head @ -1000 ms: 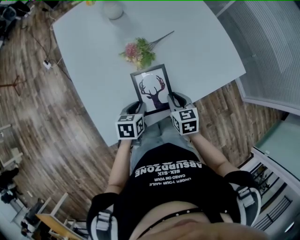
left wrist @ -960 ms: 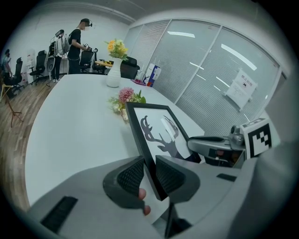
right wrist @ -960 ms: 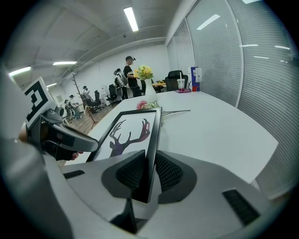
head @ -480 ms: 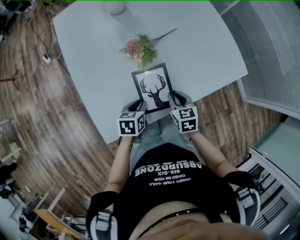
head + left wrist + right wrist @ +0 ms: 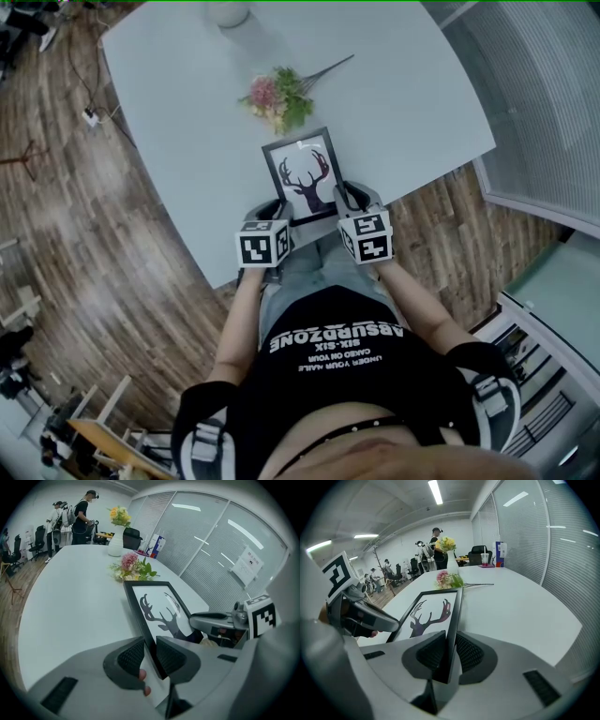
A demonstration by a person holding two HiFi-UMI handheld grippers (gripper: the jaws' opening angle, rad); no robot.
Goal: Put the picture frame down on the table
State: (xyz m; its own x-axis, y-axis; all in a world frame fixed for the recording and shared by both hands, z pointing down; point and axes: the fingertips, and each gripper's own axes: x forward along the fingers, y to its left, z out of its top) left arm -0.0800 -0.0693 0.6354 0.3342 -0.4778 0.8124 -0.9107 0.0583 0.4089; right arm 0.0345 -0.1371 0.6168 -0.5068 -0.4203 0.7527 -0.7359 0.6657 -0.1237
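room: open office, wood floor, slatted glass wall on the right, people standing far back.
surface: white and wide, runs from the near edge to the far end.
picture frame: black border, dark stag-head print on white, face up. Sits over the near edge of the surface, long axis near to far. Near end is raised, so it tilts down toward the far end. Can't tell if the far edge touches the surface.
left gripper: jaws closed on the frame's left rail at the near corner, ribbed pads pressed on both faces.
right gripper: jaws closed on the right rail at the same near end, pads on both faces.
flowers: small pink-and-green bunch lying on the surface just beyond the frame's far edge, not touching it, stems pointing far right.
vase: white, at the far end of the surface, well apart from the frame. The gripper views show yellow blooms in it.
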